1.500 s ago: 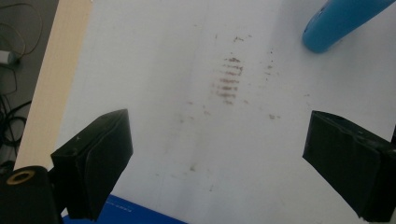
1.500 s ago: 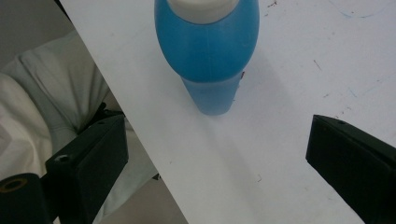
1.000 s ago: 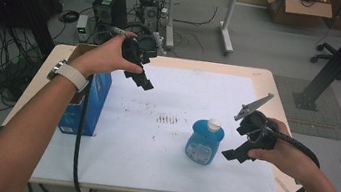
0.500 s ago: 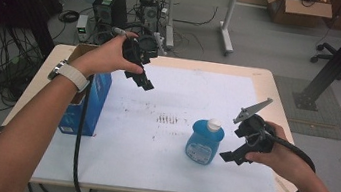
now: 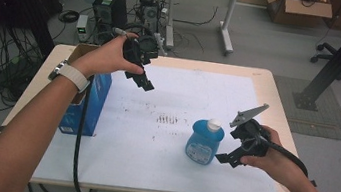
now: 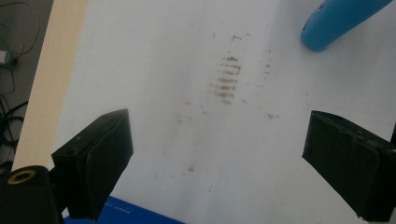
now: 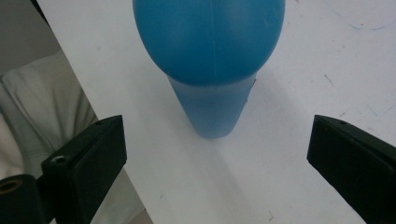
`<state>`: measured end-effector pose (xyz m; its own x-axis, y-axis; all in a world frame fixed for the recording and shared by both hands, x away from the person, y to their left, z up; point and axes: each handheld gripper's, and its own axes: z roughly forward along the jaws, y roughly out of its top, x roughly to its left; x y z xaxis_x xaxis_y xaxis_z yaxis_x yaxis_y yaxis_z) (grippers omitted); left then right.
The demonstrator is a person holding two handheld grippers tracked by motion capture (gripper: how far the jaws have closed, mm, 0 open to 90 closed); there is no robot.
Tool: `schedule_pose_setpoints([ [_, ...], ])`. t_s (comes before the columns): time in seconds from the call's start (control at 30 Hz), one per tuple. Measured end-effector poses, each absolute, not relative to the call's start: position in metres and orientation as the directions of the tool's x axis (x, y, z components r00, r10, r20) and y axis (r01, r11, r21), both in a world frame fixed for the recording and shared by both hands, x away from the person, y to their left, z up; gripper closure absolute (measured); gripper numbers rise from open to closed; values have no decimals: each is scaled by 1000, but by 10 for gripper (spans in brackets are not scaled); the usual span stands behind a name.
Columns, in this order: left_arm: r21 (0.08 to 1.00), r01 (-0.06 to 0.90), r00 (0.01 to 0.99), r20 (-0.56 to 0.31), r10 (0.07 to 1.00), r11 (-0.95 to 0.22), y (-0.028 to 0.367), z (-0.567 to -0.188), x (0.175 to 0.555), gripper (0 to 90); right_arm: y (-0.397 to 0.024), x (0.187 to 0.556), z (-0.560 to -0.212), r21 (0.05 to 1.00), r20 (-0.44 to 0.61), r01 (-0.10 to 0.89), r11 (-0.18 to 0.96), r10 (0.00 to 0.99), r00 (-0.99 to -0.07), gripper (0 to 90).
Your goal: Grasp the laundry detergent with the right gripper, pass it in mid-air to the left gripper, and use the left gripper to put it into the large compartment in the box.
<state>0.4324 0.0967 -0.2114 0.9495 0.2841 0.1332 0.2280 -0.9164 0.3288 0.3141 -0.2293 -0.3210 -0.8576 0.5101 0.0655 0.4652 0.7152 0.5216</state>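
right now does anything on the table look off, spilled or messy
Only the white table cover is marked: a patch of dark smudged streaks near its middle, beside the upright blue bottle. Nothing looks spilled or tipped; the blue box stands at the left edge.

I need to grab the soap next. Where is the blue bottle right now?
In the high view the blue bottle stands upright on the white table, right of centre, beside the right gripper.
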Motion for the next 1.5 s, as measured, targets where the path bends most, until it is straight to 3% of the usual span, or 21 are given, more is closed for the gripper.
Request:
schedule_pose_setpoints([
  [1.5,326,238,950,120,290,-915,99,-216,434,87,-226,314,-351,682,75,412,604,503,-861,50],
])
